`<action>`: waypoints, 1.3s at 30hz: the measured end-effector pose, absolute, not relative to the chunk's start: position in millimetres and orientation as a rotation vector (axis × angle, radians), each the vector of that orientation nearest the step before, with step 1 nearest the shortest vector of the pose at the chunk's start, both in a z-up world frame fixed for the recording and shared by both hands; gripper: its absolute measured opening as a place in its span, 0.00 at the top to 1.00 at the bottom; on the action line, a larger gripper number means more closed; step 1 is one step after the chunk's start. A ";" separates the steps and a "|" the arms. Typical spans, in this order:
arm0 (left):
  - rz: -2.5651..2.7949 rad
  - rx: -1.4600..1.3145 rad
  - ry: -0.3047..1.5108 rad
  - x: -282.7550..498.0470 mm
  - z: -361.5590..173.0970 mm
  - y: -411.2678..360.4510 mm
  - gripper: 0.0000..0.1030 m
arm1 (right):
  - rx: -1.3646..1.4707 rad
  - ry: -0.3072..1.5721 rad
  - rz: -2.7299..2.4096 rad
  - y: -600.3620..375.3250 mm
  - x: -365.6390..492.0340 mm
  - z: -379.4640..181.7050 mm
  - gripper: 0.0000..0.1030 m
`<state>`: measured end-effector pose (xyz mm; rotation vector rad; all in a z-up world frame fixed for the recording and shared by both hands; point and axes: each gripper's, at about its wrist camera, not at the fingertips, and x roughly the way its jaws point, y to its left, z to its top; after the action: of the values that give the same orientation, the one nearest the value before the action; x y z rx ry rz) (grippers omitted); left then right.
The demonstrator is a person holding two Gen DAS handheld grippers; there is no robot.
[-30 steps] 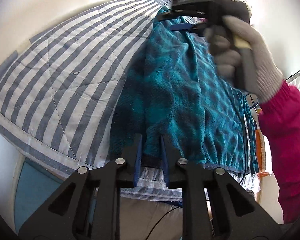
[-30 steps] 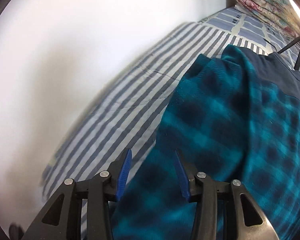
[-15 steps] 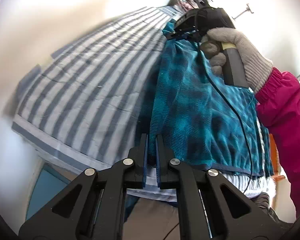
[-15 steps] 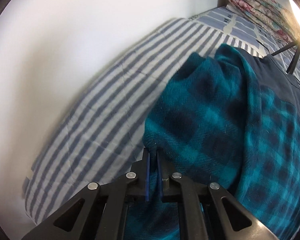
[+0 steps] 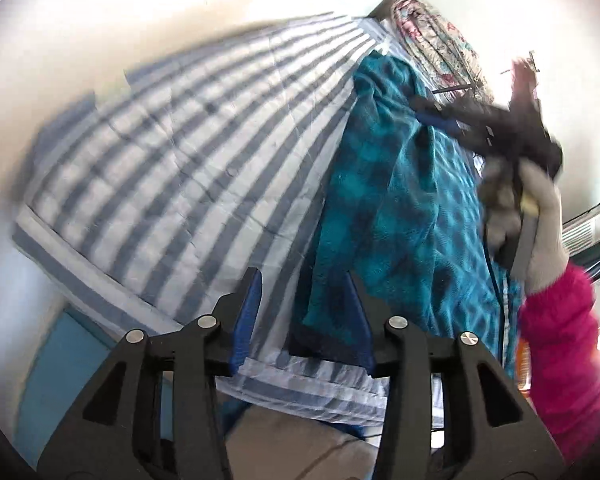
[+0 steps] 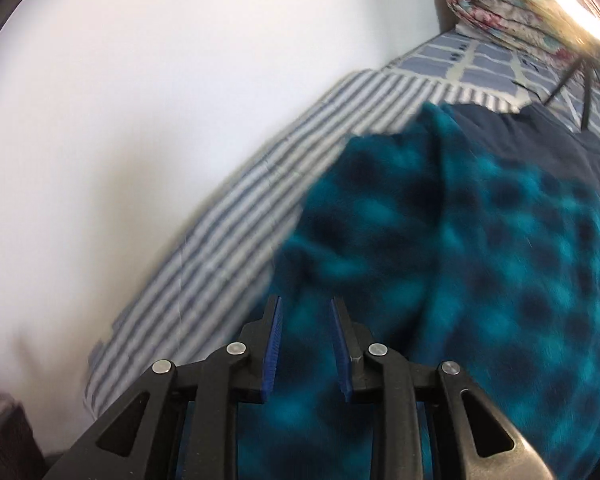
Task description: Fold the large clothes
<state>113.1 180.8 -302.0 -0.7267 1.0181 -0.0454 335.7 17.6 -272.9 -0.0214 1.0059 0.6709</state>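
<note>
Both claws have let go since half a second back! The left gripper (image 5: 302, 280) now stands spread wide at lower centre, the teal plaid garment (image 5: 396, 208) lying loose down the centre-right on the striped bedspread (image 5: 188, 168). Right gripper (image 6: 305, 308), fingers parted too, hovers over the same blurred fleece (image 6: 480, 280). Rolled floral quilt (image 6: 512, 0) upper right.

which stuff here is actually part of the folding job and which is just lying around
Part of the job:
- teal plaid fleece garment
- left gripper, fingers open
- right gripper, fingers open
- striped bedspread, the surface the garment lies on

Just lying about:
- rolled floral quilt at the head of the bed
- checked pillow
</note>
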 end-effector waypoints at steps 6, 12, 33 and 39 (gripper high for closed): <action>-0.063 -0.767 1.050 123.8 -315.3 174.5 0.65 | 0.006 1.071 0.615 -9.2 339.3 -316.2 0.82; -0.064 -0.695 1.053 128.3 -312.5 163.6 0.95 | 0.013 1.044 0.606 -19.5 333.2 -301.0 0.80; -0.053 -0.620 0.954 120.4 -284.4 152.9 0.96 | 0.070 1.128 0.768 4.1 262.8 -251.0 0.48; -0.065 -0.619 0.968 121.8 -288.6 153.1 0.96 | -0.125 1.220 0.704 71.0 267.2 -288.0 0.47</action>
<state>121.8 153.1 -288.6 -0.6186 0.9677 -0.0645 267.2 71.0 -288.0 -0.1250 1.2197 0.7043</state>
